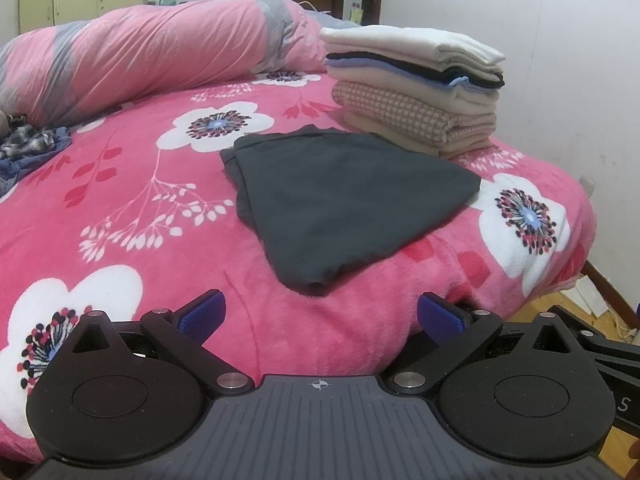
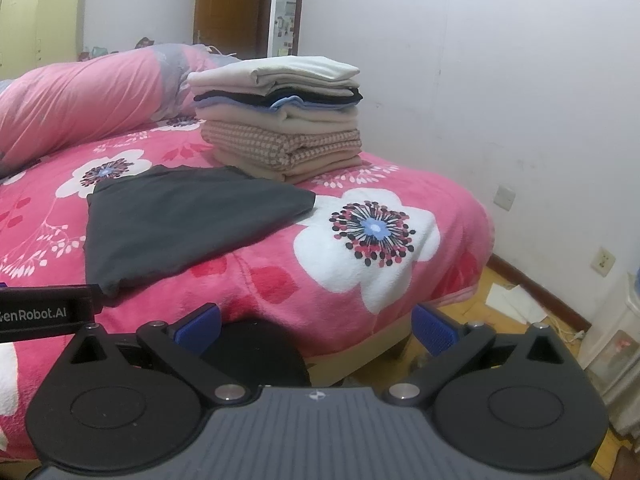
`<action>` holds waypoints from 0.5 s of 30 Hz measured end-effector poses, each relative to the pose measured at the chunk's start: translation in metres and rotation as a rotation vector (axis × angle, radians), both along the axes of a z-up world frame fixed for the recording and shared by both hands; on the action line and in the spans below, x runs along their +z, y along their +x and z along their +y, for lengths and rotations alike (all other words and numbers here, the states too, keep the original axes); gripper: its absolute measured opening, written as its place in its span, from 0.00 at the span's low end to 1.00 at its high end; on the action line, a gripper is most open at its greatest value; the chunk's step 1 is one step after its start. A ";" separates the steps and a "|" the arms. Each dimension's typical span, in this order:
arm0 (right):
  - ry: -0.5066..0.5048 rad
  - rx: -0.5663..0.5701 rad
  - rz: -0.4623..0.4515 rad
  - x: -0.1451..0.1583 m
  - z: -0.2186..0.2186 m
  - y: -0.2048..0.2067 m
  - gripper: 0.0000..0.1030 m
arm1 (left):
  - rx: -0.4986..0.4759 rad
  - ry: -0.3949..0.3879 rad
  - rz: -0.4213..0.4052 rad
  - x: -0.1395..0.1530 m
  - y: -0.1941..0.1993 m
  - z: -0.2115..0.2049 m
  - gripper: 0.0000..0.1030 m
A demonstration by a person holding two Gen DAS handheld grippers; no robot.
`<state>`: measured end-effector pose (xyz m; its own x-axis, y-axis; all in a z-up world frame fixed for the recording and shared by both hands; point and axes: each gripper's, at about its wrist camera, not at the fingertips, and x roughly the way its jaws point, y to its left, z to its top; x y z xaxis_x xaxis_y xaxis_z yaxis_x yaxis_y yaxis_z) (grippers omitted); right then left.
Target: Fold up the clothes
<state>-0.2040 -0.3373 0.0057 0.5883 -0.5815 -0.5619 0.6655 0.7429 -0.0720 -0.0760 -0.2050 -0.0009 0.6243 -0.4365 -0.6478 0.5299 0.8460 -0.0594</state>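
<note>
Lying flat on the pink floral bed (image 1: 120,208), the folded dark grey garment (image 1: 344,200) sits just in front of a stack of folded clothes (image 1: 416,88), its far edge close to the stack's base. Left gripper (image 1: 320,316) and right gripper (image 2: 316,326) both stand spread wide and empty, short of the garment. A rolled pink quilt (image 1: 160,56) lies behind.

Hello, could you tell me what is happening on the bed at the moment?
A person is folding laundry with two handheld grippers. The left gripper and right gripper are both open, holding nothing. A folded dark grey garment lies on the pink floral blanket, in front of a stack of folded clothes.
</note>
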 end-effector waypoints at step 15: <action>0.002 0.002 0.000 -0.001 0.003 0.000 1.00 | 0.003 0.003 0.007 -0.001 0.001 0.000 1.00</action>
